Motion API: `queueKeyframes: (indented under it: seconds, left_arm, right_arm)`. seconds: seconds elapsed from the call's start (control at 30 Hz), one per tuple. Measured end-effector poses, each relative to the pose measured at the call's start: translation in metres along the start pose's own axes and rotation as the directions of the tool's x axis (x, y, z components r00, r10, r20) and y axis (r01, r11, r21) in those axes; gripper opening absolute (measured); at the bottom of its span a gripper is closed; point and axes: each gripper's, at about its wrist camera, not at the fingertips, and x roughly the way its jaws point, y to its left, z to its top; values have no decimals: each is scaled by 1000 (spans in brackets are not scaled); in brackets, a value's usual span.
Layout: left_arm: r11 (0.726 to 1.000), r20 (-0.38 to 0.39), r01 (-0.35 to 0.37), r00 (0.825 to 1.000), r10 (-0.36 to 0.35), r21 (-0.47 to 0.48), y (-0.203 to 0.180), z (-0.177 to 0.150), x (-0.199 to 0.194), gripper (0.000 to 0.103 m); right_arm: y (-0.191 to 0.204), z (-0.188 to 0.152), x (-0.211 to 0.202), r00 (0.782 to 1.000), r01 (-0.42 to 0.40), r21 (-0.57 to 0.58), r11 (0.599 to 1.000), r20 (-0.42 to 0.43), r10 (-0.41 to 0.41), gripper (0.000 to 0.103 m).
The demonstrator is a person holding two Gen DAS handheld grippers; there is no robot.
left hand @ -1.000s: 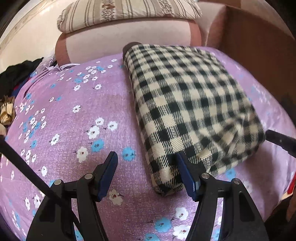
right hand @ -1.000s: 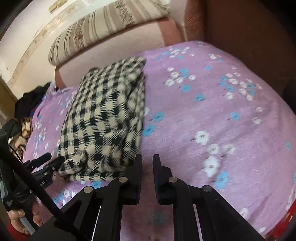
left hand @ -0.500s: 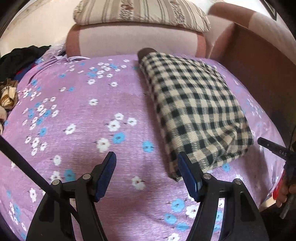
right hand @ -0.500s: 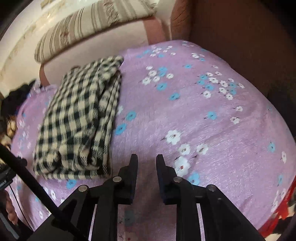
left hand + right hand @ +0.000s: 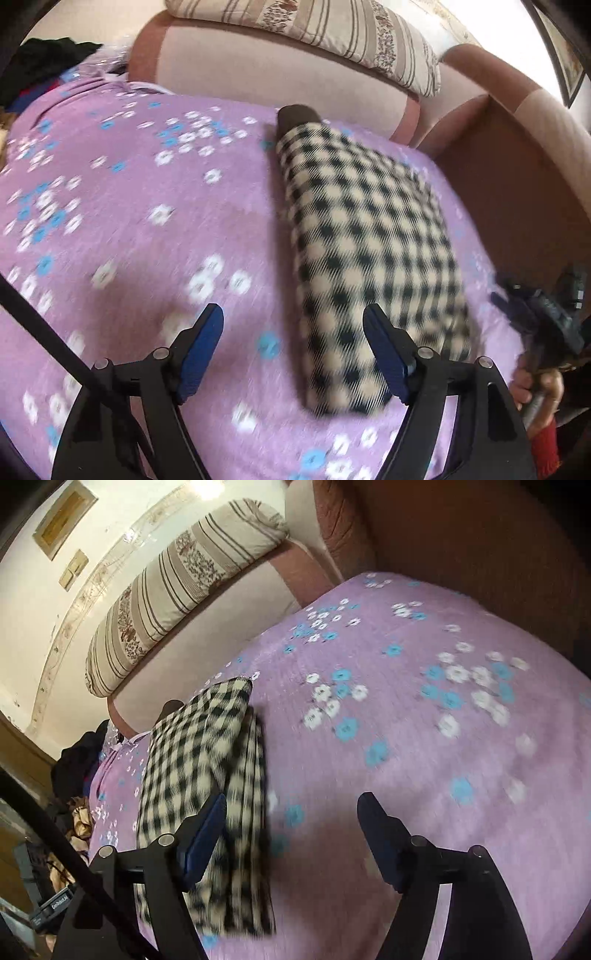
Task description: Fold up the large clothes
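so the checked garment point(image 5: 369, 258) is lying as a folded long bundle on the purple flowered bedcover point(image 5: 147, 221), long axis running from the lower middle of the left wrist frame up toward the sofa back point(image 5: 277, 74) at the top. its near short end sits right by the left gripper point(image 5: 293, 347), partly behind the right-hand finger, so the bundle is off to the right of the gap, not centred in it. jaws there are wide apart and have just been opening a bit more, nothing pinched.

in the right wrist view the same bundle point(image 5: 207, 794) runs down the left half of the frame, passing behind the left-hand finger of the right gripper point(image 5: 291, 830). those jaws have just sprung apart, only bare cover between them.

my guess: both are about equally near the close end, one at each corner, and neither's touching the cloth as far as i can tell (blurry though).
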Motion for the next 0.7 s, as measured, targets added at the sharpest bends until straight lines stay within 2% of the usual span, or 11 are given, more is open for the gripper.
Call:
queueKeyframes:
  seconds: [0.1, 0.2, 0.27, 0.37, 0.47, 0.53, 0.57, 0.6, 0.63, 0.67, 0.7]
  left_arm:
    - [999, -10, 32, 999, -31, 7, -3, 23, 22, 79]
    - [995, -52, 103, 993, -104, -17, -3, 42, 48, 80]
    - [988, -92, 152, 984, -153, -18, -5, 52, 66, 80]
    - [983, -123, 181, 976, -180, -3, -9, 60, 88, 80]
    - [971, -171, 238, 956, -240, -29, -13, 59, 107, 86]
    - [970, -180, 242, 953, -242, -24, -18, 57, 113, 87]
    - [974, -179, 227, 959, -221, 11, -23, 56, 112, 80]
    - [977, -174, 209, 964, -200, 35, -26, 55, 111, 64]
    - [980, -166, 191, 970, -179, 57, -28, 56, 106, 57]
    - [978, -164, 198, 969, -187, 58, -28, 58, 102, 44]
    - [975, -162, 219, 964, -210, 42, -25, 63, 95, 36]
  right_arm:
    - [-3, 16, 37, 993, -93, 47, 995, -72, 96, 78]
    - [4, 26, 71, 971, -195, 80, 977, -127, 204, 78]
    - [15, 31, 91, 957, -232, 66, 970, -162, 240, 78]
    - [28, 35, 118, 958, -220, 23, 975, -183, 220, 78]
    - [35, 34, 140, 955, -212, 14, 977, -211, 210, 79]
    - [37, 33, 147, 952, -229, 11, 973, -204, 227, 79]
    - [39, 33, 150, 944, -251, 23, 968, -217, 249, 63]
    - [41, 33, 154, 926, -286, 62, 956, -240, 293, 43]
    - [44, 34, 154, 922, -298, 81, 951, -233, 309, 41]
    - [49, 34, 151, 919, -313, 74, 947, -227, 322, 33]
    - [56, 35, 146, 915, -329, 68, 942, -223, 336, 32]
